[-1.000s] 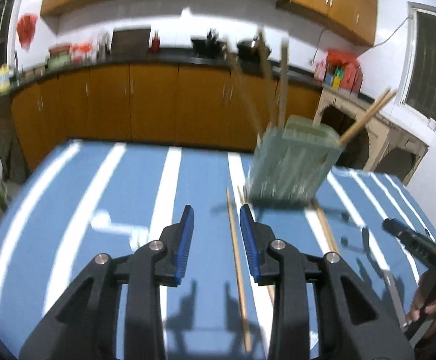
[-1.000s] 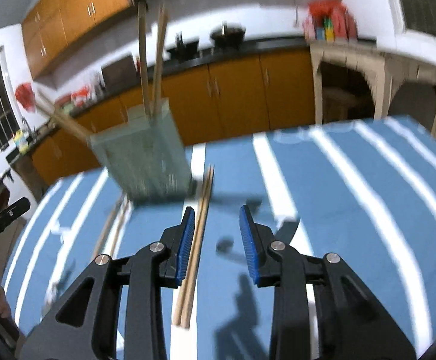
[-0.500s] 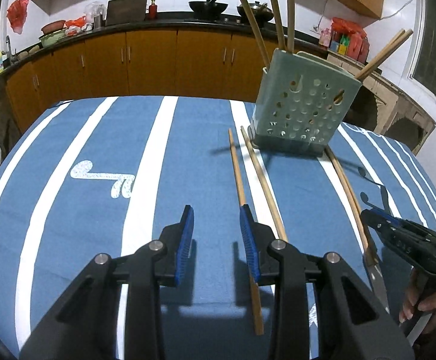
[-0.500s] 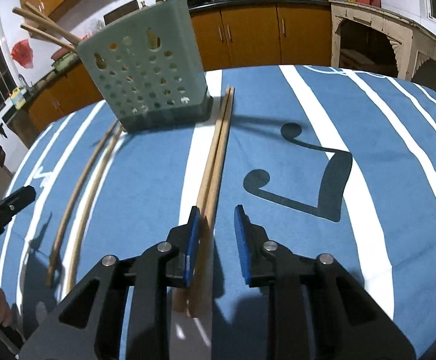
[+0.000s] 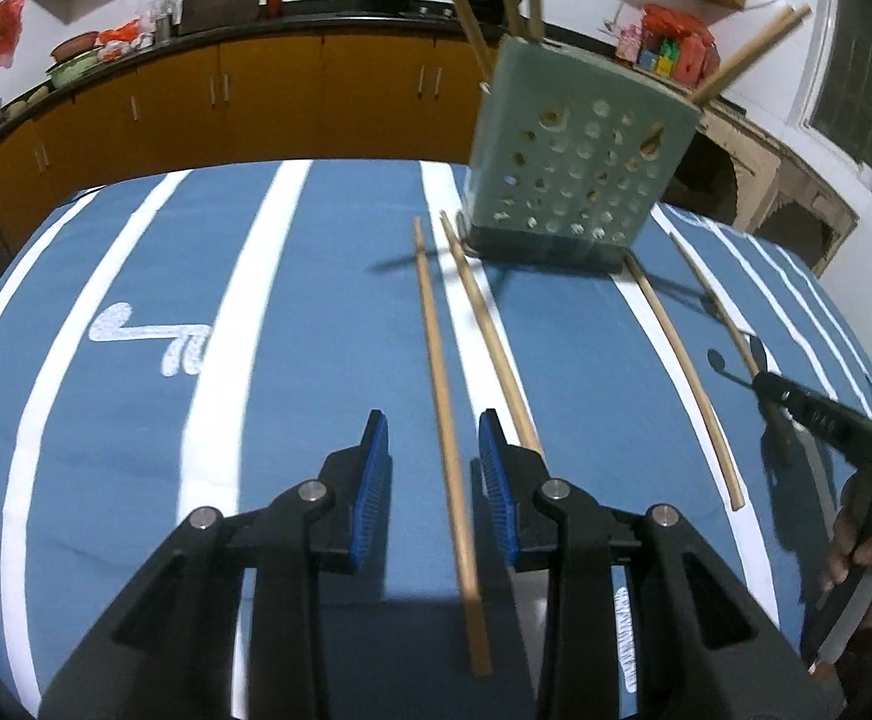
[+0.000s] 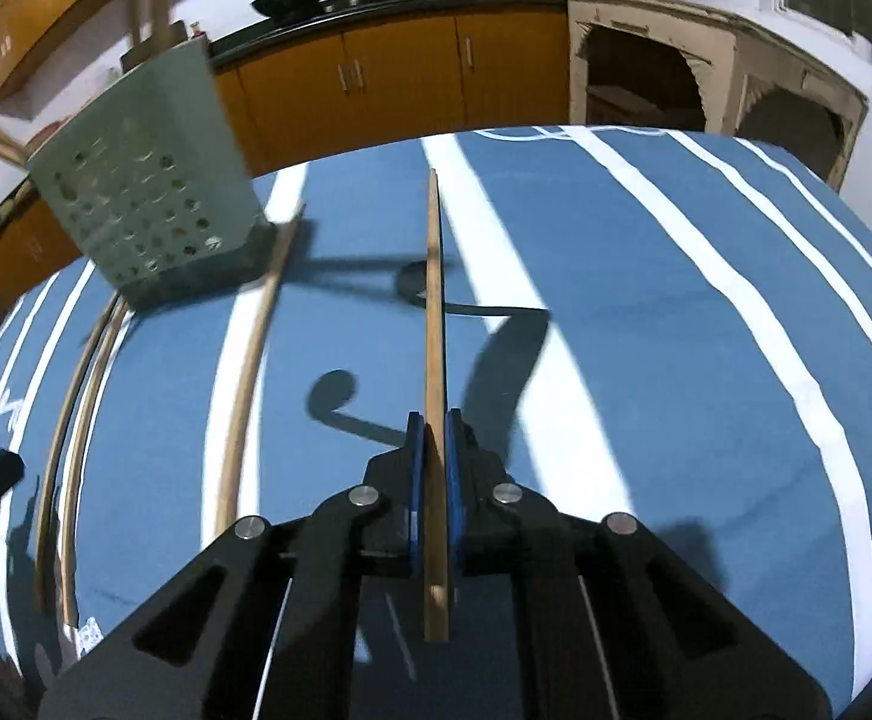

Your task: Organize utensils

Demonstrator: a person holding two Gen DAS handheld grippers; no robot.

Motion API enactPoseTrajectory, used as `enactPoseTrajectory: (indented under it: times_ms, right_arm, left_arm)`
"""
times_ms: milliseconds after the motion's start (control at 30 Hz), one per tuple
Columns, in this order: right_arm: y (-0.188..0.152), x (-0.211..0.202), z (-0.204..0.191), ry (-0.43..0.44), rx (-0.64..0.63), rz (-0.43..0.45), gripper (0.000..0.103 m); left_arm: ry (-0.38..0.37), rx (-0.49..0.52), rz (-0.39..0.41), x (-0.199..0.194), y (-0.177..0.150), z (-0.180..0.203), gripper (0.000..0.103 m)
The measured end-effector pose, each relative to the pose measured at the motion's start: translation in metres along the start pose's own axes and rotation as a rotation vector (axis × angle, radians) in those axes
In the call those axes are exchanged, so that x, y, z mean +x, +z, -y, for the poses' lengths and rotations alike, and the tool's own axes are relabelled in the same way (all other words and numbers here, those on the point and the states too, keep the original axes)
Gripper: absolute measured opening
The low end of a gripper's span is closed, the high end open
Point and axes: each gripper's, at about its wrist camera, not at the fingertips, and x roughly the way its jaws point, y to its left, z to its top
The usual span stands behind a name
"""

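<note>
A pale green perforated utensil holder (image 5: 580, 162) (image 6: 147, 198) stands on the blue striped tablecloth (image 5: 291, 396) with several chopsticks sticking out of its top. My left gripper (image 5: 432, 450) is open low over the cloth. A wooden chopstick (image 5: 445, 420) lies between its blue pads, which do not touch it. A second chopstick (image 5: 490, 348) lies just to its right. My right gripper (image 6: 432, 438) is shut on another chopstick (image 6: 434, 300), which points straight ahead along the fingers.
Two more chopsticks (image 5: 682, 366) lie right of the holder in the left wrist view. In the right wrist view one chopstick (image 6: 249, 372) and a bowed pair (image 6: 75, 420) lie to the left. A person's hand (image 5: 868, 546) shows at the right edge. Kitchen cabinets (image 5: 255, 96) stand behind the table.
The right jaws have closed onto one chopstick of the pair and separated it from the other. Both grippers have sunk toward the cloth, and the left now straddles a chopstick.
</note>
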Motion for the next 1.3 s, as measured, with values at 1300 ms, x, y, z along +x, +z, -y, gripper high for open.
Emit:
enactPoseTrajectory:
  times_ms: [1300]
  right_arm:
    - [-0.007, -0.002, -0.017, 0.037, -0.075, 0.007, 0.008]
  left_arm:
    - [0.15, -0.012, -0.026, 0.026, 0.008, -0.037, 0.012]
